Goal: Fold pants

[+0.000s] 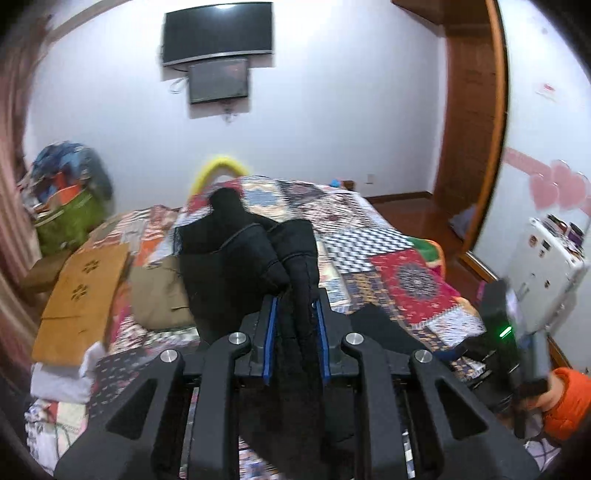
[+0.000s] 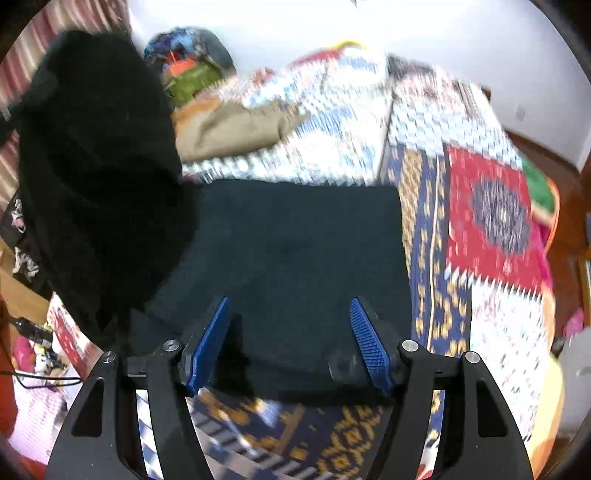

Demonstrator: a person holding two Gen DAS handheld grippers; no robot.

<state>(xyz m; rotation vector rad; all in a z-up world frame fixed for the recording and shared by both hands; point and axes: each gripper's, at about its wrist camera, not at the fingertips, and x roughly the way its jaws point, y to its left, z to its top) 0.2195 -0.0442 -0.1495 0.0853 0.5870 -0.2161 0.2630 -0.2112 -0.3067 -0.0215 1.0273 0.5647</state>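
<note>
— Pants, black and padded: where are they?

— Partly lifted off the bed. The left gripper has a thick bunch of the black cloth clamped between its 2 blue pads, jaws drawn narrow around it. The rest of that bunch rises ahead of the fingers and flops over above the patchwork quilt.

— And from the right wrist view?

— The right gripper hangs over a flat, dark panel of the pants lying on the quilt. Its jaws stand wide apart, nothing between them. The lifted bunch looms as a dark mass at the upper left of that view.

— Does the right gripper touch the cloth?

— Can't tell; its blue pads sit just over the near edge of the flat panel.

— Anything else on the bed?

— A tan garment just left of the pants, and a brown cardboard sheet beyond it. On the far wall hang 2 dark screens, one under the other. A green bag stuffed with clothes sits at the left.
</note>
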